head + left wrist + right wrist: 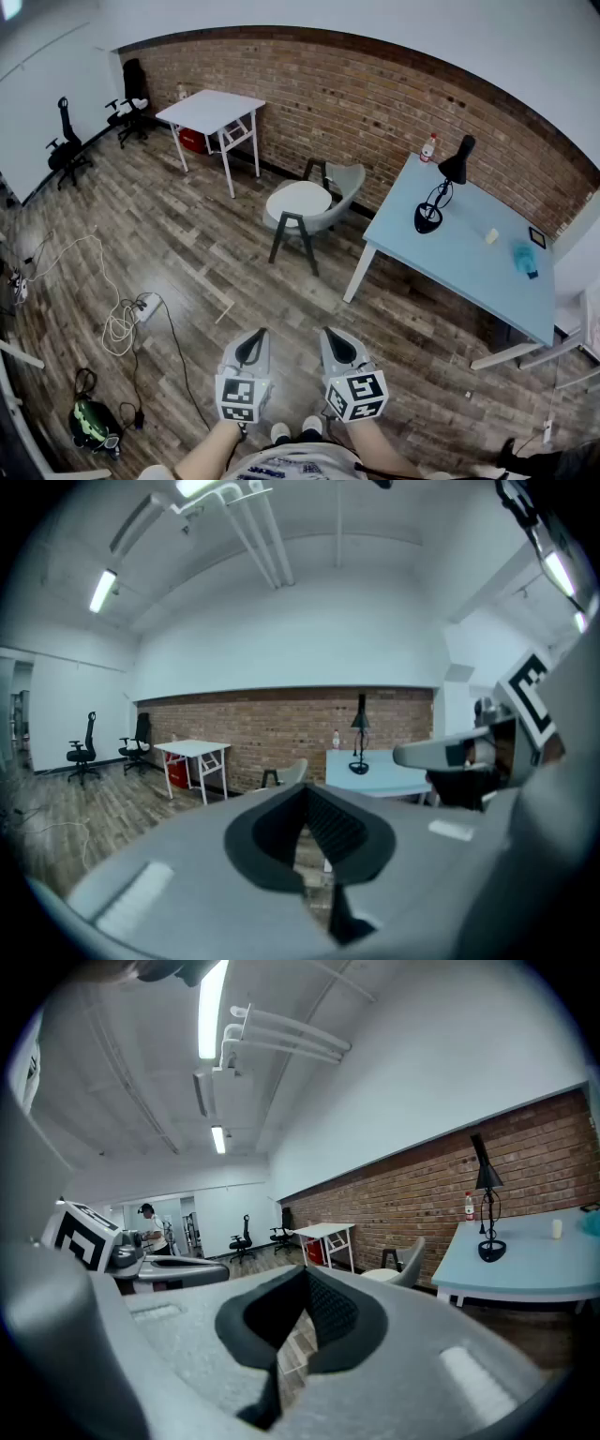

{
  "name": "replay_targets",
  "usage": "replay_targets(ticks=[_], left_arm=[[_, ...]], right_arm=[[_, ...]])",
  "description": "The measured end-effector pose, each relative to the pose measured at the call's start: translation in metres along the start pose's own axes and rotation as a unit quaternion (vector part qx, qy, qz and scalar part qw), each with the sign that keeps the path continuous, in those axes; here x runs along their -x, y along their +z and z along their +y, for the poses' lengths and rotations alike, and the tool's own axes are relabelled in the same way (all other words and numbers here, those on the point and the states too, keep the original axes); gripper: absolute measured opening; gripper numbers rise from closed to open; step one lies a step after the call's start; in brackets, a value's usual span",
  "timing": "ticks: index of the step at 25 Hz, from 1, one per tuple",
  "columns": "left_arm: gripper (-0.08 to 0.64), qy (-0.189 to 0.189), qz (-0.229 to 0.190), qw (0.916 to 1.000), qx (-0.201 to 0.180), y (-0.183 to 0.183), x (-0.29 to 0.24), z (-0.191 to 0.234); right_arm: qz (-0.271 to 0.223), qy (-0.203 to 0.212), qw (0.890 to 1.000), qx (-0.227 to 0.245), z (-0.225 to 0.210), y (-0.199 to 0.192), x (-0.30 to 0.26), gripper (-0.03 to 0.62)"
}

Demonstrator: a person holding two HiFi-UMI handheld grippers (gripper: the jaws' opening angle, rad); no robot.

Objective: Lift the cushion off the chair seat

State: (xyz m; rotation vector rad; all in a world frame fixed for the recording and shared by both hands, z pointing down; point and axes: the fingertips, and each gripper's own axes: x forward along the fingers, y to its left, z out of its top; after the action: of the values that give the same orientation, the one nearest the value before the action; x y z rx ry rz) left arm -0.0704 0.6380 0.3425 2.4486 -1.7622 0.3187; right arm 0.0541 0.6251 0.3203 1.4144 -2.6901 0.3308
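We hold the left hand-held gripper (250,345) and right hand-held gripper (338,347) low, jaws together and empty, likely because we're well short of the target. The cushion (298,199) sits on the chair (345,181) seat, left of the table (450,253); no containers involved.

The head view looks steeply down from above, the chair (343,185) well off across the floor (187,234). The left gripper view and right gripper view sit low, facing almost level; all three share chair, brick wall (328,94) and blue worktop (459,258).
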Motion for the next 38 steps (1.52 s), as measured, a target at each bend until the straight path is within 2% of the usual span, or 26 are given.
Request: replay_targets(ticks=[3, 9, 18, 24, 31, 38], left_arm=[[-0.009, -0.007, -0.008, 0.9998, 0.015, 0.011, -0.003, -0.014], [-0.009, 0.004, -0.016, 0.9998, 0.011, 0.022, -0.002, -0.03], [-0.009, 0.02, -0.015, 0.9996, 0.01, 0.024, -0.007, -0.057], [-0.009, 0.018, -0.006, 0.9998, 0.004, 0.021, -0.016, -0.068], [-0.009, 0.017, -0.01, 0.9998, 0.007, 0.026, -0.052, -0.046], [-0.009, 0.001, -0.008, 0.9997, 0.022, 0.027, -0.119, 0.011]], right_arm=[[0.0, 0.002, 1.0, 0.006, -0.006, 0.005, 0.01, -0.003], [-0.009, 0.01, 1.0, 0.009, -0.011, 0.013, 0.025, -0.003], [-0.015, 0.032, 0.999, 0.005, -0.035, 0.018, 0.041, -0.003], [-0.008, 0.036, 0.999, -0.014, -0.051, 0.009, 0.042, -0.002], [-0.006, 0.035, 0.999, -0.016, -0.065, 0.011, 0.007, -0.002], [0.009, 0.019, 1.0, -0.022, -0.084, 0.017, -0.077, -0.002]])
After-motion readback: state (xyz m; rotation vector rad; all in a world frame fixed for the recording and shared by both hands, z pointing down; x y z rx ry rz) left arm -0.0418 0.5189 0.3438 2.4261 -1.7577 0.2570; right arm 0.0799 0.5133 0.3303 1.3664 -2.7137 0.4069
